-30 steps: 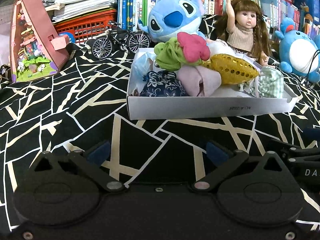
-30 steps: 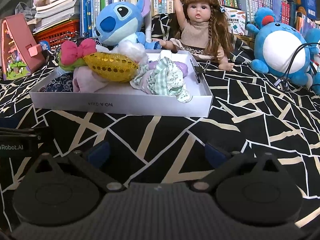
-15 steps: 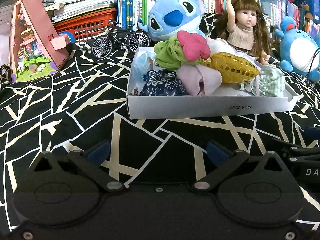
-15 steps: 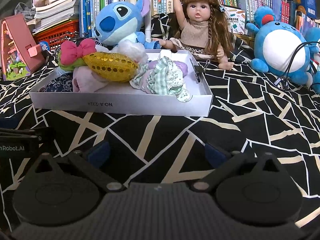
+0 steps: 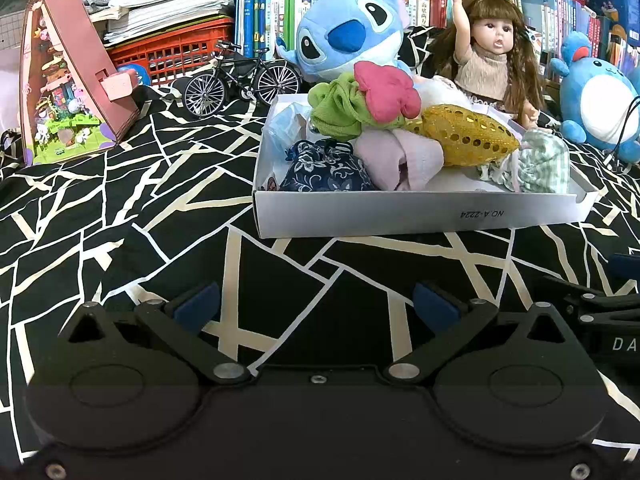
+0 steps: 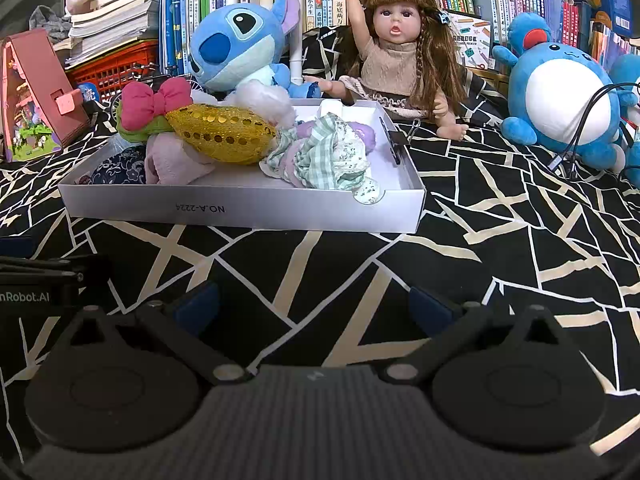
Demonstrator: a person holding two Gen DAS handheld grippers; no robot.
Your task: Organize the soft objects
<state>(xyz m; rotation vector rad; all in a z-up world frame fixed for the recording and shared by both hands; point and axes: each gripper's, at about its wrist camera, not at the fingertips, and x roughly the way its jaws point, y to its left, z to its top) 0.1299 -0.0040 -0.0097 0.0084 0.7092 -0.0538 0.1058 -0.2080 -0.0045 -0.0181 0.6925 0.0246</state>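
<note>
Your soft things sit heaped in the white box (image 5: 420, 216) straight ahead of both tools, on the black-and-white patterned surface (image 5: 120, 216). On top lies a gold sequinned pouch (image 5: 464, 140), with a pink bow (image 5: 384, 92) on a green scrunchie (image 5: 340, 110) to its left. Under them are a pale pink cloth (image 5: 404, 156) and a navy floral pouch (image 5: 326, 168); a green checked cloth (image 6: 328, 156) lies toward the box's right end.

Expect all of it to be light and limp. These things will likely squash under the pads and sag or drag a neighbour along as you lift. The sequins may be slick, so take the gold pouch across its thick middle, not at a tapered end. For the checked cloth, pinch a bunched fold on top; a loose edge will probably slip out.

The box looks like thin card, so it may slide if you tug sideways. Lift upward.

Your left tool (image 5: 316, 306) hangs low over the surface, short of the box, its jaws spread wide with nothing between them. Your right tool (image 6: 314, 304) is the same, empty and spread apart, beside the left.
</note>
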